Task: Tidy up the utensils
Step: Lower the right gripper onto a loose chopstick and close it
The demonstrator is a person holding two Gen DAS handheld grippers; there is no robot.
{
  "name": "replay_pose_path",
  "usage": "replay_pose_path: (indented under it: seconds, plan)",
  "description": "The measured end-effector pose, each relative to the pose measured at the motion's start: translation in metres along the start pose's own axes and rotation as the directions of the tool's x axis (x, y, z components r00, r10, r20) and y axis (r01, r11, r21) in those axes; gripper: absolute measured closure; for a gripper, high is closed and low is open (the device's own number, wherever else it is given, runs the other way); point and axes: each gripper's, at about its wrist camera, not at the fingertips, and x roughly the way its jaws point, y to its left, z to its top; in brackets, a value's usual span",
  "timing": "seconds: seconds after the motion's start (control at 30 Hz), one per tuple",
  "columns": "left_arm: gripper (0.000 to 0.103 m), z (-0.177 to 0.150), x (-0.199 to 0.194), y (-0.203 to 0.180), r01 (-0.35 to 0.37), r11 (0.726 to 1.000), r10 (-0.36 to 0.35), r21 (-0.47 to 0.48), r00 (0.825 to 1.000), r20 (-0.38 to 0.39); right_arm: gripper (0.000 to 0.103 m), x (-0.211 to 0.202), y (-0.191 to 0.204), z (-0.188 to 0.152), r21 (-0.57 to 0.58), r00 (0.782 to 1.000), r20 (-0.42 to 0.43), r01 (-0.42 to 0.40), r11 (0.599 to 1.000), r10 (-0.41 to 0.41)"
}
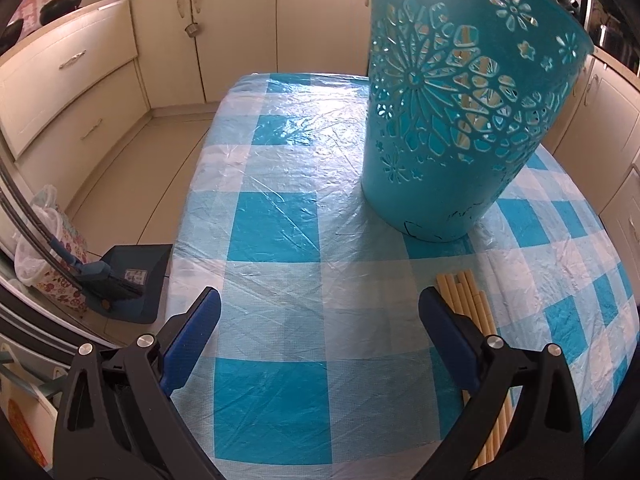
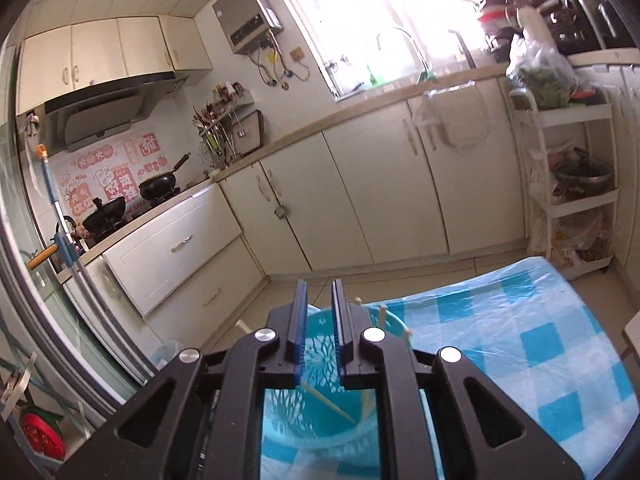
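The left gripper [image 1: 320, 312] gapes wide, empty, over the checked tabletop [image 1: 276, 228]; pale wooden chopsticks [image 1: 464, 292] lie beside its right finger; the right gripper [image 2: 319, 320], slightly parted and empty, hovers above the perforated teal plastic basket [image 1: 460, 120].

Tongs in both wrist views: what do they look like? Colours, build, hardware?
Both look alike: matte black plastic frames with cut-out linkage arms and round silver pivot bolts. The left tongs carry flat blue pads on their fingers. The right tongs have blue ribbed pads. No cables, sleeves or markings visible.
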Motion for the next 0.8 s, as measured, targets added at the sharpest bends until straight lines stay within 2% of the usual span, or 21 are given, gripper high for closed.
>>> replay_pose_path:
  seconds: [0.1, 0.17, 0.27, 0.37, 0.57, 0.73, 0.8]
  plan:
    - [0.008, 0.0, -0.001, 0.006, 0.006, 0.999, -0.006, -0.033, 1.0, 0.008, 0.09, -0.03, 0.004, -0.027, -0.036, 0.998, -0.047, 0.028, 0.999, -0.03]
    - [0.008, 0.0, -0.002, 0.01, 0.011, 0.998, -0.011, -0.056, 1.0, 0.014, 0.09, -0.037, 0.002, -0.061, -0.07, 0.985, -0.156, 0.064, 0.995, -0.074]
    - [0.008, 0.0, -0.001, 0.016, 0.021, 0.996, -0.02, -0.088, 1.0, 0.013, 0.09, -0.026, -0.005, -0.113, -0.083, 0.94, -0.324, 0.087, 0.993, -0.11]
    - [0.008, -0.001, 0.0, 0.021, 0.032, 0.993, -0.032, -0.113, 0.999, 0.001, 0.091, -0.009, -0.008, -0.145, -0.091, 0.898, -0.42, 0.102, 0.991, -0.131]
    - [0.008, -0.002, -0.001, 0.025, 0.046, 0.989, -0.046, -0.142, 0.999, 0.005, 0.092, 0.013, -0.006, -0.174, -0.147, 0.85, -0.492, 0.131, 0.98, -0.188]
    - [0.008, -0.002, 0.0, 0.021, 0.042, 0.99, -0.042, -0.137, 0.999, 0.003, 0.093, 0.022, 0.001, -0.18, -0.224, 0.847, -0.48, 0.132, 0.966, -0.227]
    - [0.008, -0.002, 0.0, 0.021, 0.043, 0.99, -0.043, -0.135, 0.999, 0.003, 0.094, 0.026, -0.001, -0.179, -0.218, 0.847, -0.483, 0.131, 0.967, -0.223]
